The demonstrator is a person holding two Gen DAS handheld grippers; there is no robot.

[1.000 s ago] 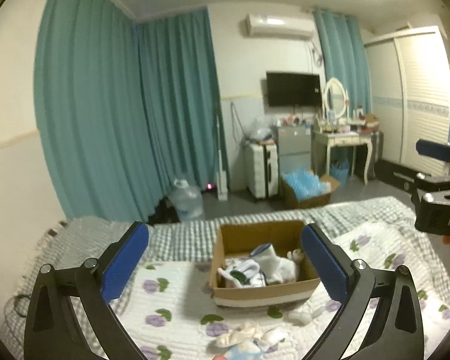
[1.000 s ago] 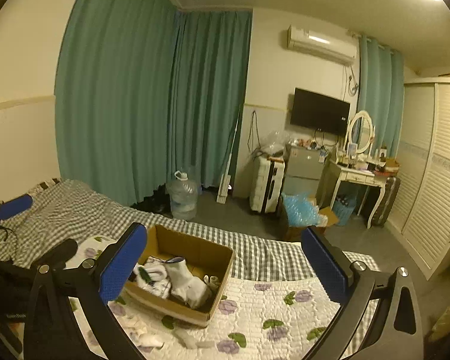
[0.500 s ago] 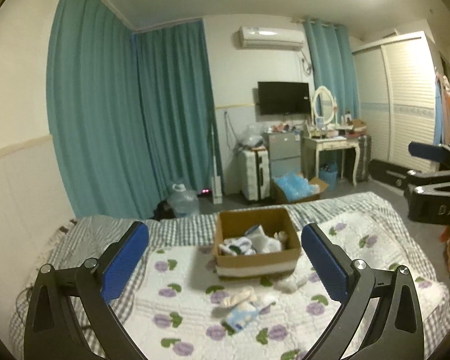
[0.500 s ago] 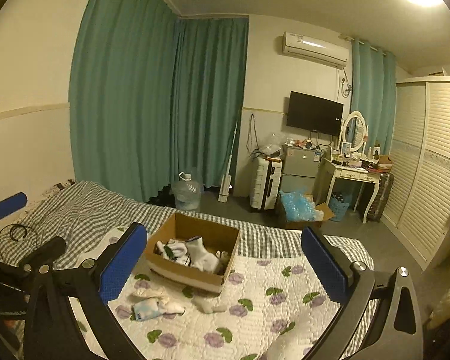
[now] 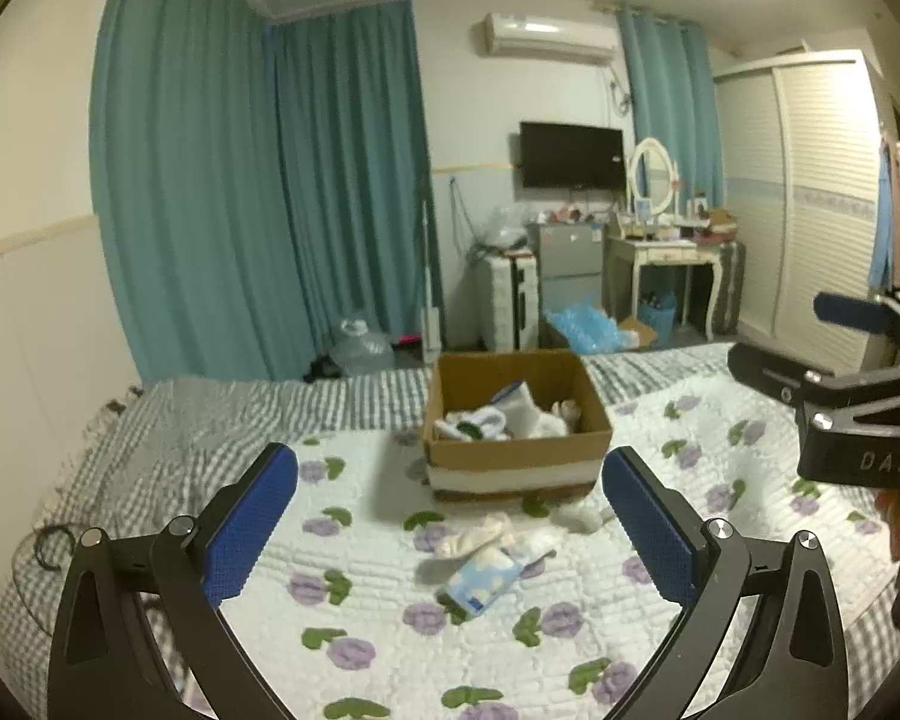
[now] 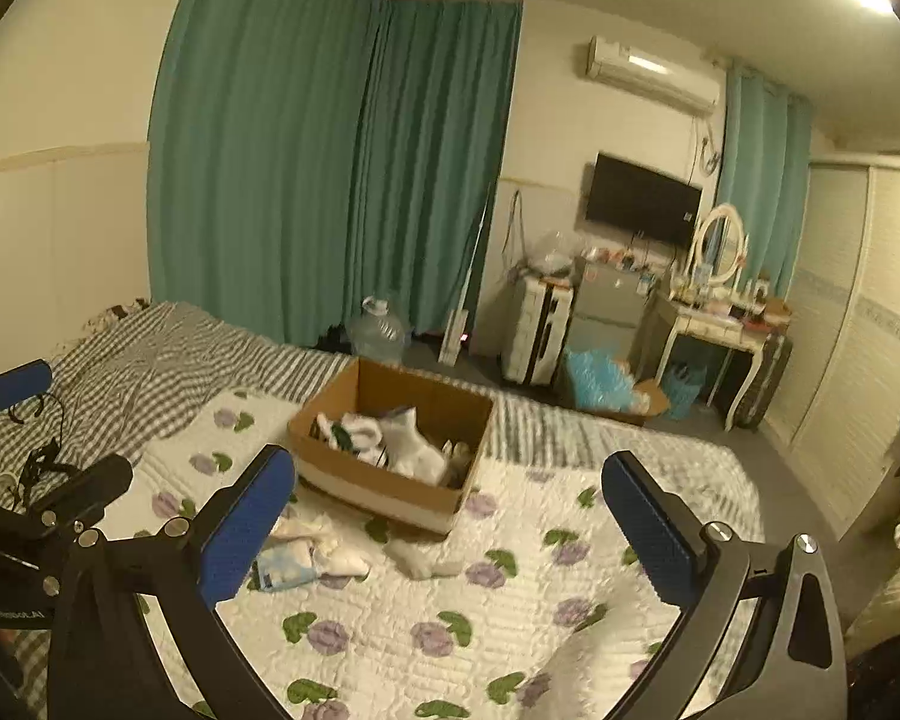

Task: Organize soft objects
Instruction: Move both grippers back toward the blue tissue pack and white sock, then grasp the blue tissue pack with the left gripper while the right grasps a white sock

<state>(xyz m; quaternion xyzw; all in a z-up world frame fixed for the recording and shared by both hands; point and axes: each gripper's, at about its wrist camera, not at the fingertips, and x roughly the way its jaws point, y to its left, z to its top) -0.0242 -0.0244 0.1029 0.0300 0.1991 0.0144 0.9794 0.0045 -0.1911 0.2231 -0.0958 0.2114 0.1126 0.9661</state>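
In the left wrist view, the left tool [image 5: 450,516] fills the bottom of the frame with its blue pads spread wide and nothing between them, held high above the bed [image 5: 168,456], probably so the whole spread of work can be taken in before reaching. A cardboard box [image 5: 516,459] sits in the middle of the frame on the flowered quilt [image 5: 360,588]; it already holds several white socks [image 5: 498,420], which suggests it is the collecting place. Just below the box lie loose socks [image 5: 480,537] and a pale blue folded piece [image 5: 483,582] touching them, apparently the things left to gather. At the right edge the right tool [image 5: 834,336] pokes in, pointed toward the middle of the frame. In the right wrist view, the right tool [image 6: 450,516] is likewise wide open and empty at the bottom of the frame. The box [image 6: 384,486] stands in the centre, seen from its corner, with the loose socks [image 6: 324,546] low and left of it, partly hidden behind the left pad, and one more white sock [image 6: 423,558] near the box's front corner. The left tool [image 6: 48,438] shows at the left edge. My guess is that the open tools are waiting to drop onto the loose pile.
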